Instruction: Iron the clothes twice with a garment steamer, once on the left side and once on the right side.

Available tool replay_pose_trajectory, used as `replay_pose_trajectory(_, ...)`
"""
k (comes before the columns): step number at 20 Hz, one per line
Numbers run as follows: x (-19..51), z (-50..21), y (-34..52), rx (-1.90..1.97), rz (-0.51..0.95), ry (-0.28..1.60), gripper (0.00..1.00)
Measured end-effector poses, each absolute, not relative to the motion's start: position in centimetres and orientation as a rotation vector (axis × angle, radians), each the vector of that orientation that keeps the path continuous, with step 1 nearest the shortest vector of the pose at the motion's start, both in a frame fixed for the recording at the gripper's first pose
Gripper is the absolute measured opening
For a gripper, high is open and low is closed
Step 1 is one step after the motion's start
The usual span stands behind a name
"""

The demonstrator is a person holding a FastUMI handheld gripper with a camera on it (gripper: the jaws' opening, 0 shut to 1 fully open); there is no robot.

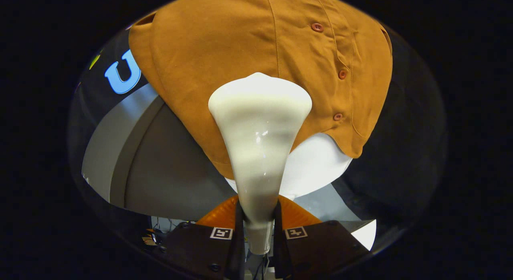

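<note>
Steamer (pixel 258 151) clamped between fingers (pixel 239 232)

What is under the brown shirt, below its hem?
Below the brown shirt's hem a white mannequin form shows; its upper part is covered by cloth. The claw is shut on the steamer.

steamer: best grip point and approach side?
Grip the steamer by its narrow neck, below the flared head, fingers closing from either side. The taper there fits between them; the head is too wide. The gripper already clamps it so, head toward the shirt.
</note>
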State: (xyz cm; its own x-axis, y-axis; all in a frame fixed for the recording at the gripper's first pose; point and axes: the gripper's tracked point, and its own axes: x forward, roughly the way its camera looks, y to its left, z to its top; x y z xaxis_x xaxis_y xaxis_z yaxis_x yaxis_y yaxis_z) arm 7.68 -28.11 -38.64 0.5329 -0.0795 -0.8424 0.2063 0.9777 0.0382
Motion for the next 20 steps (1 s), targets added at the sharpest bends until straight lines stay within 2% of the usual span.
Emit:
replay_pose_trajectory(6, 6.6, -35.4, -29.1, 0.122, -0.202, 0.923, 0.32)
replay_pose_trajectory(20, 12.5, -16.2, -39.7, 0.082, -0.344, 0.505, 0.32)
